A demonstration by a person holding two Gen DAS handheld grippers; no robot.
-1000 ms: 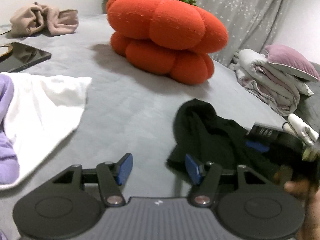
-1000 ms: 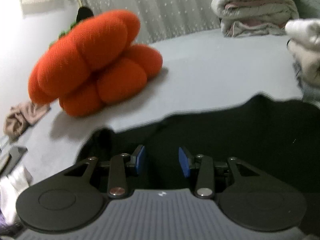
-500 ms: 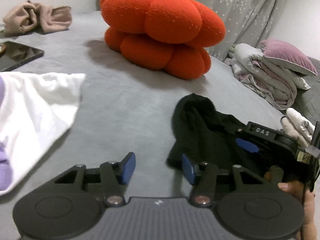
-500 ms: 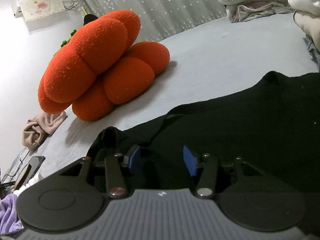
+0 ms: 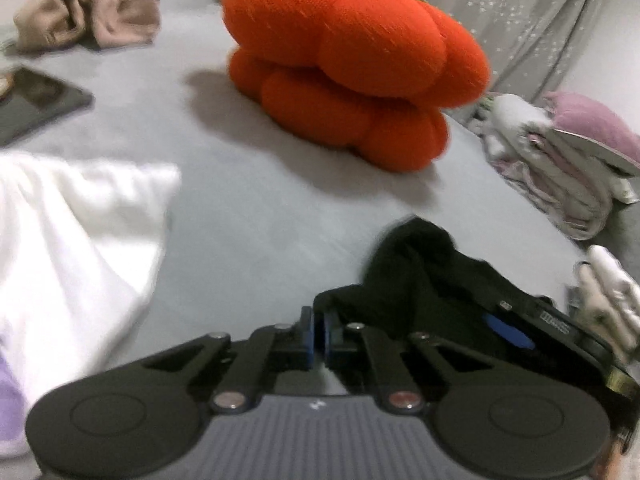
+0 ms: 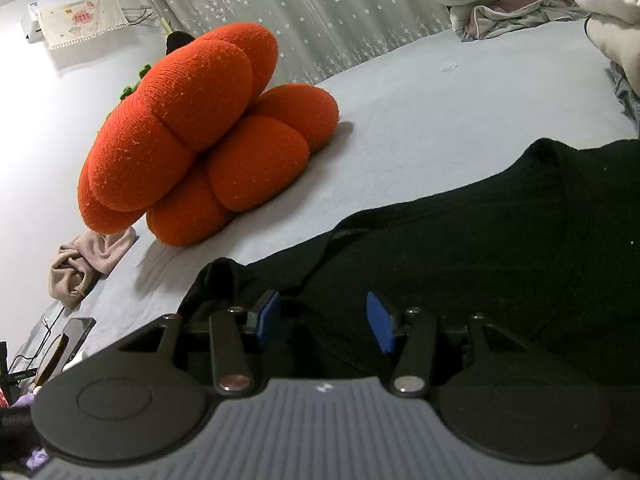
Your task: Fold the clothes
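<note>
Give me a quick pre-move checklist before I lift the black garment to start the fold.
1. Left gripper closed: ok, pads nearly together at the black garment edge.
2. Cloth actually pinched by left: cannot tell, blurred.
3. Right gripper gripping: not ok, jaws open over the cloth.
4. Garment flat: not ok, bunched at its left end.
5. Bed space ahead: ok, bare up to the orange pumpkin cushion.
6. White garment apart: ok.

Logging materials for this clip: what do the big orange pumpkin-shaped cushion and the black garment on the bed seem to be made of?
The big orange pumpkin-shaped cushion looks like stuffed knit fabric: fine ribbed texture, light pilling specks, soft bulging lobes. The black garment looks like matte, soft jersey or cotton-type knit: it drapes limply and shows a stitched seam; the exact fibre cannot be told.
</note>
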